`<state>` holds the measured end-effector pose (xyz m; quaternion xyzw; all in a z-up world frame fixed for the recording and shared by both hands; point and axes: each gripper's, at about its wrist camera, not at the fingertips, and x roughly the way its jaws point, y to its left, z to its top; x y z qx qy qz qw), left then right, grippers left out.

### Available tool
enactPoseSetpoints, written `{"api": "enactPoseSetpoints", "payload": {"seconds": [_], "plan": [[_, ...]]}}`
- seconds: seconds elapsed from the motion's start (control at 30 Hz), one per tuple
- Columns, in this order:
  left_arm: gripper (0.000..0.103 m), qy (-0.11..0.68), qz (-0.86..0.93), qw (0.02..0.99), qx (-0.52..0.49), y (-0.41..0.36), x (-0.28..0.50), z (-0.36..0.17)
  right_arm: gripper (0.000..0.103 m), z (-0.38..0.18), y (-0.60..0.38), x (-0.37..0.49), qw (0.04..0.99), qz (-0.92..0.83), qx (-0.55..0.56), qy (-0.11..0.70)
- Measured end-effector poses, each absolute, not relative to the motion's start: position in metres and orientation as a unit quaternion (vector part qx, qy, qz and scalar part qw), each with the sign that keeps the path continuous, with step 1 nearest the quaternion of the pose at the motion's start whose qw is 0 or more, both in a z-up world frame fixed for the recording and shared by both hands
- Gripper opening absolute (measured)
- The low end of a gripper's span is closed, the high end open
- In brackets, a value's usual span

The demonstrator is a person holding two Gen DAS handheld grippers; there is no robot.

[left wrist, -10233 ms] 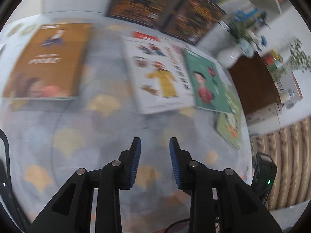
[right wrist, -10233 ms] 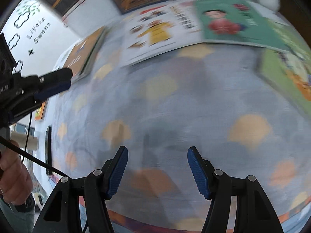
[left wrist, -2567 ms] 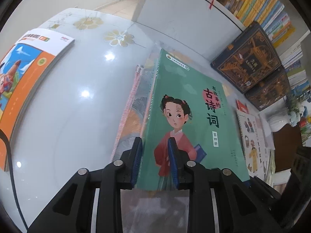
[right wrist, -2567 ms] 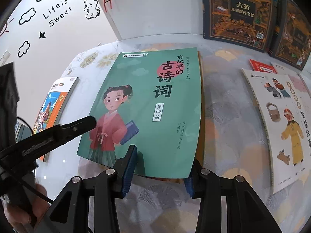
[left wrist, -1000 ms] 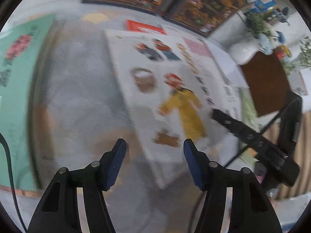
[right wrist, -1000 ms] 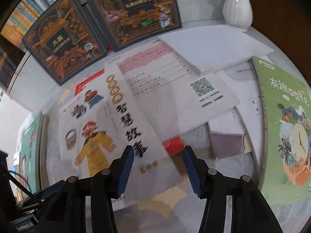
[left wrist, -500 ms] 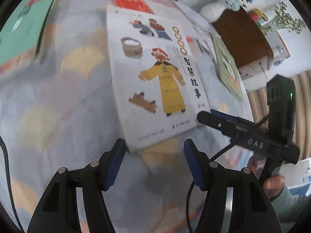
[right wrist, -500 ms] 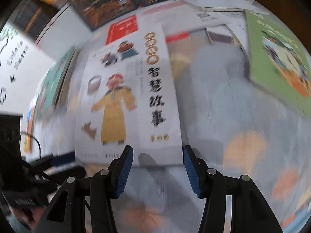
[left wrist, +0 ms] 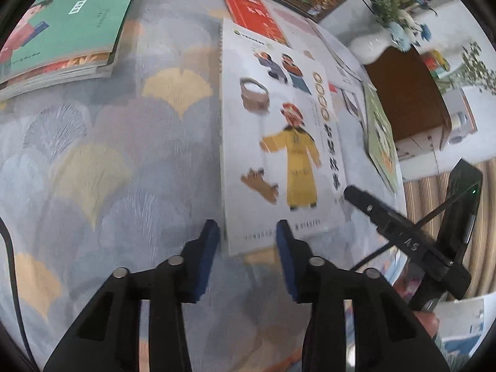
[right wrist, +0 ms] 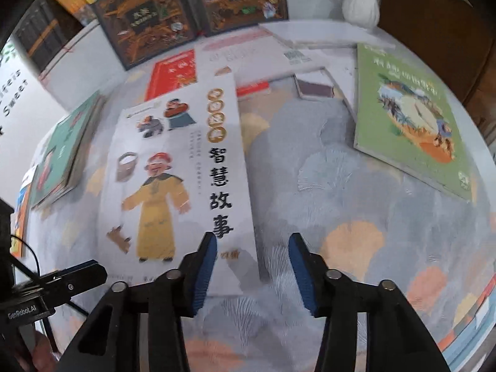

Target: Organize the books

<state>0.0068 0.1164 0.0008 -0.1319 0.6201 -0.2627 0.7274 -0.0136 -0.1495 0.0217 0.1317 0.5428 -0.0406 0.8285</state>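
Lying flat on the bench point(left wrist: 93, 161): white book point(left wrist: 279, 142), right of the green book point(left wrist: 71, 15). Straddling its near corners with narrowed jaws, just been closing, pads not pressing: left tool point(left wrist: 248, 241) and right tool point(right wrist: 251, 263).

Both grippers point(left wrist: 248, 235) point(right wrist: 251, 248) narrowing, unclamped

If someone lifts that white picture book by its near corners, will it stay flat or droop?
The white picture book looks thin and soft-covered, so it would probably sag in the middle. Its cover looks smooth, so it may slip between pads. Lying flat on the patterned tablecloth, it should probably slide rather than tip.
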Motion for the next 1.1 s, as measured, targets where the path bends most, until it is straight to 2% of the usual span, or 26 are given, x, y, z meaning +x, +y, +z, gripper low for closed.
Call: {"api": "enactPoseSetpoints", "payload": {"seconds": [0.33,0.43,0.53,0.63,0.67,0.73,0.8,0.93,1.1], "plan": [[0.029,0.616,-0.27,0.723,-0.157,0.114,0.018,-0.004,0.04,0.015,-0.144,-0.031,0.827,-0.001,0.183,0.531],[0.029,0.605,-0.302,0.706,-0.208,0.118,0.019,0.001,0.041,0.015,-0.155,-0.036,0.821,0.006,0.222,0.526],[0.029,0.586,-0.366,0.654,-0.31,0.122,0.021,0.01,0.041,0.015,-0.163,-0.037,0.813,0.017,0.252,0.524],[0.029,0.591,-0.353,0.662,-0.296,0.115,0.026,0.008,0.041,0.015,-0.165,-0.038,0.809,0.023,0.269,0.523],[0.028,0.598,-0.339,0.671,-0.277,0.112,0.027,0.004,0.041,0.015,-0.165,-0.038,0.808,0.023,0.269,0.523],[0.017,0.614,-0.306,0.686,-0.242,0.106,0.029,-0.008,0.042,0.016,-0.164,-0.039,0.81,0.023,0.263,0.524],[0.011,0.617,-0.292,0.694,-0.229,0.101,0.029,-0.013,0.042,0.017,-0.162,-0.04,0.811,0.023,0.258,0.525],[0.011,0.611,-0.294,0.692,-0.248,0.095,0.031,-0.01,0.045,0.015,-0.172,-0.039,0.794,0.032,0.284,0.537],[0.011,0.613,-0.33,0.632,-0.341,0.095,0.046,-0.004,0.048,0.0,-0.206,-0.052,0.725,0.064,0.427,0.537]]}}
